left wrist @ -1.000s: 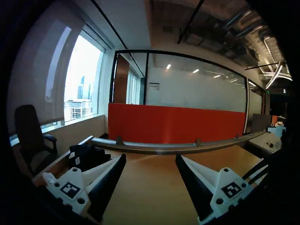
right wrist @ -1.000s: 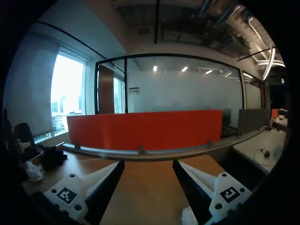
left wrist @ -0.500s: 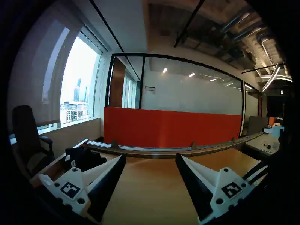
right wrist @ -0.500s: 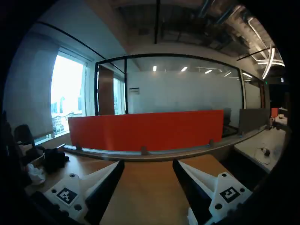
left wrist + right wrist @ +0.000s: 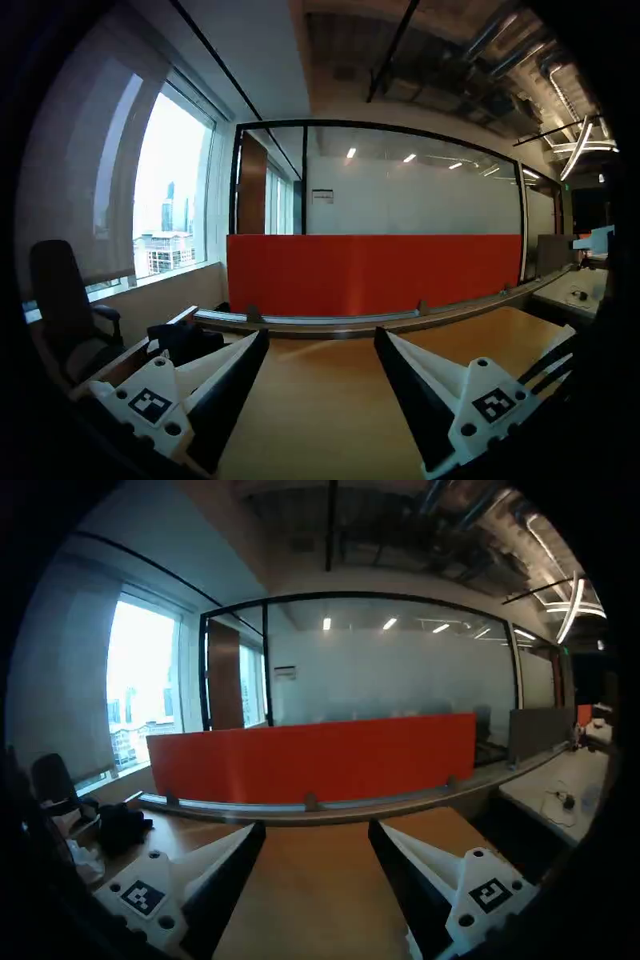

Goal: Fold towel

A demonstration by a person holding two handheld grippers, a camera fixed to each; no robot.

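My left gripper [image 5: 321, 332] is open above a wooden desk [image 5: 320, 400], with only bare desk top between its white fingers [image 5: 200, 384]. In the right gripper view, my right gripper [image 5: 316, 826] is open too, held over the same kind of wooden desk [image 5: 316, 888] with nothing between its fingers [image 5: 448, 872]. A thin white sliver [image 5: 410, 946] sits at the bottom edge beside the right-hand finger. I cannot tell whether that sliver is the towel.
An orange divider panel [image 5: 372, 272] and a metal rail [image 5: 320, 324] close off the far desk edge. A black object [image 5: 182, 340] lies at the desk's left, near an office chair [image 5: 60, 296]. Another dark object [image 5: 124, 828] and something white [image 5: 84, 870] lie left; a neighbouring desk [image 5: 560, 788] stands right.
Both views have shifted slightly, with the divider and the left-hand objects drifting a little. The white patch at the bottom of the right gripper view has shrunk to a sliver. The jaws stay the same.
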